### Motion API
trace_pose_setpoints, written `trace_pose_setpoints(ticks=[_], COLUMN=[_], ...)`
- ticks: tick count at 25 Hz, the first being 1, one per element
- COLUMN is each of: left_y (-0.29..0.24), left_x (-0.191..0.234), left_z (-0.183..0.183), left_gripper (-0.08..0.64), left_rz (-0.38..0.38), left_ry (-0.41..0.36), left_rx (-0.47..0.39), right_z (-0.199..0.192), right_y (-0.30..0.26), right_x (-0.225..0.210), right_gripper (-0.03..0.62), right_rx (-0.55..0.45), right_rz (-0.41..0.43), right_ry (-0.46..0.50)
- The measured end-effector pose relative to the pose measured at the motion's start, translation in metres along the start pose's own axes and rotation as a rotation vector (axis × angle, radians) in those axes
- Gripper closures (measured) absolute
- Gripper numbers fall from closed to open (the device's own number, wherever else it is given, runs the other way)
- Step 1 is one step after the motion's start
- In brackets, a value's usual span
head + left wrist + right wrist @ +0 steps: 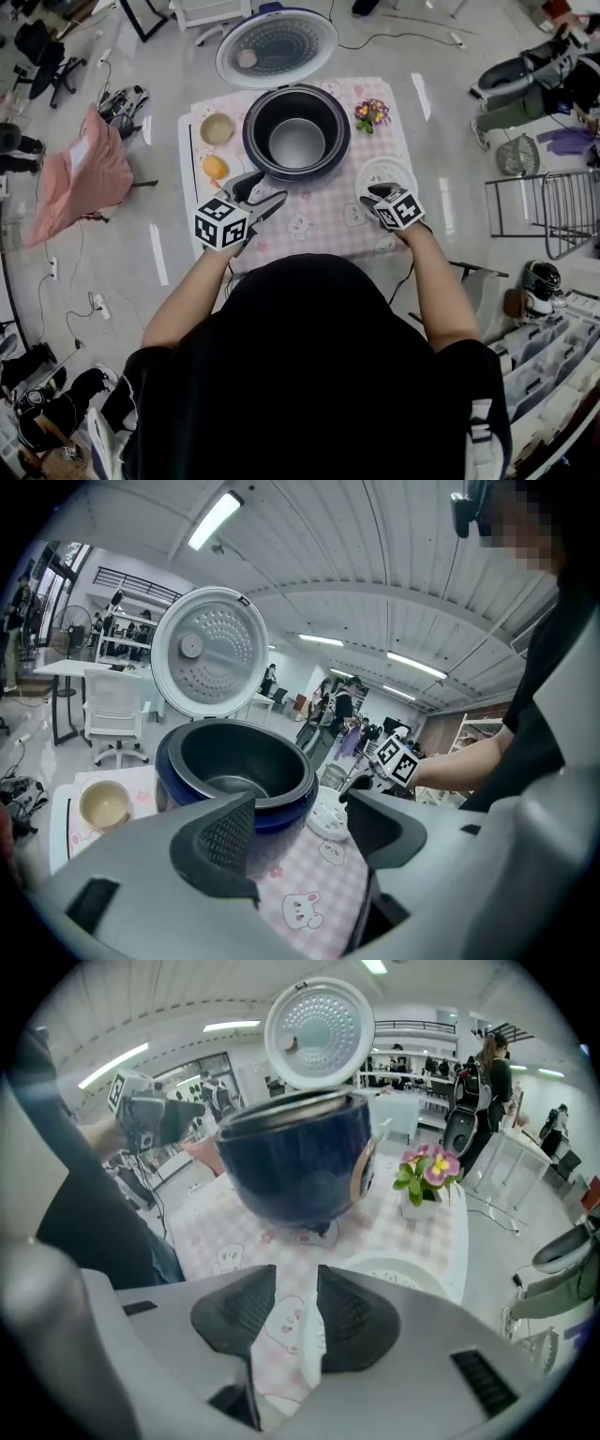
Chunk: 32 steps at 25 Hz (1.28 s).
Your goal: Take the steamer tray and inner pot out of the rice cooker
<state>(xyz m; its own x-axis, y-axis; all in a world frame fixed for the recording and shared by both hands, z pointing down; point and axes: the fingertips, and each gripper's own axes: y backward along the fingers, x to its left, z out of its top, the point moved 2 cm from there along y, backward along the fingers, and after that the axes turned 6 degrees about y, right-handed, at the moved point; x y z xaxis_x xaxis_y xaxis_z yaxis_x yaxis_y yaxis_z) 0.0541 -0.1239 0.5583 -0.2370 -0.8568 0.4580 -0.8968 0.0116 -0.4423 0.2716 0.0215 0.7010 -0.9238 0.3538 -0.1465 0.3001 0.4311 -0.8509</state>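
As far as writing goes: the tan sticker [363, 1172] on the rice cooker [300, 1166] is too small to read; the cubes on the tongs carry only black-and-white square markers.
Rice cooker: at the middle of the table [186, 150], towards its far edge, lid [277, 47] swung up and back.
Inner pot: the inner pot [296, 142] sits in the cooker, dark and empty.
Steamer tray: the white steamer tray [380, 169] lies flat on the bunny-print cloth [319, 225] by the right edge, just under the right gripper.
Around: a bowl [217, 128] and an orange [215, 168] along the left edge, potted flowers [372, 113] at the far right corner.
Left gripper: the left gripper [300, 832] hangs near the cooker's near left side, jaws wide, only cloth between them.
Right gripper: the right gripper [296, 1312] tilts steeply down, jaws a narrow gap apart, gripping nothing; the tray's rim shows below them.
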Motion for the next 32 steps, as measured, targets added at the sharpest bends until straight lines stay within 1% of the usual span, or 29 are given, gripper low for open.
trace_pose_setpoints(ticks=[3,7,9,11,13,15,17,20,22,25,32], left_y=[0.003,0.009,0.012,0.015,0.018,0.019,0.02,0.02,0.023,0.028,0.027], left_x=[-0.002,0.002,0.003,0.004,0.006,0.008,0.01,0.011,0.013,0.019,0.036], left_z=[0.003,0.004,0.006,0.009,0.012,0.015,0.018,0.024,0.027,0.027,0.041], left_gripper=[0.235,0.235,0.235,0.235,0.235,0.235,0.235,0.235,0.235,0.235,0.248], left_rz=[0.008,0.019,0.029,0.039,0.045,0.053,0.06,0.064,0.07,0.084,0.119], left_ry=[-0.013,-0.015,-0.024,-0.035,-0.035,-0.033,-0.033,-0.035,-0.035,-0.032,-0.009], left_rx=[-0.001,-0.01,-0.015,-0.02,-0.029,-0.038,-0.044,-0.052,-0.06,-0.07,-0.096], right_z=[0.028,0.072,0.091,0.106,0.119,0.131,0.142,0.156,0.164,0.169,0.169], right_y=[0.023,0.051,0.066,0.077,0.086,0.095,0.104,0.123,0.131,0.133,0.12], right_x=[-0.005,-0.006,-0.006,-0.003,0.0,0.004,0.006,0.003,0.001,0.001,-0.007], right_gripper=[0.445,0.451,0.451,0.448,0.443,0.442,0.437,0.437,0.432,0.42,0.402], right_rx=[-0.09,-0.256,-0.323,-0.359,-0.381,-0.42,-0.475,-0.573,-0.62,-0.647,-0.619], right_rz=[-0.023,-0.049,-0.063,-0.089,-0.122,-0.134,-0.133,-0.127,-0.135,-0.135,-0.107], right_ry=[-0.019,-0.051,-0.056,-0.031,0.016,0.031,0.009,-0.066,-0.087,-0.104,-0.138])
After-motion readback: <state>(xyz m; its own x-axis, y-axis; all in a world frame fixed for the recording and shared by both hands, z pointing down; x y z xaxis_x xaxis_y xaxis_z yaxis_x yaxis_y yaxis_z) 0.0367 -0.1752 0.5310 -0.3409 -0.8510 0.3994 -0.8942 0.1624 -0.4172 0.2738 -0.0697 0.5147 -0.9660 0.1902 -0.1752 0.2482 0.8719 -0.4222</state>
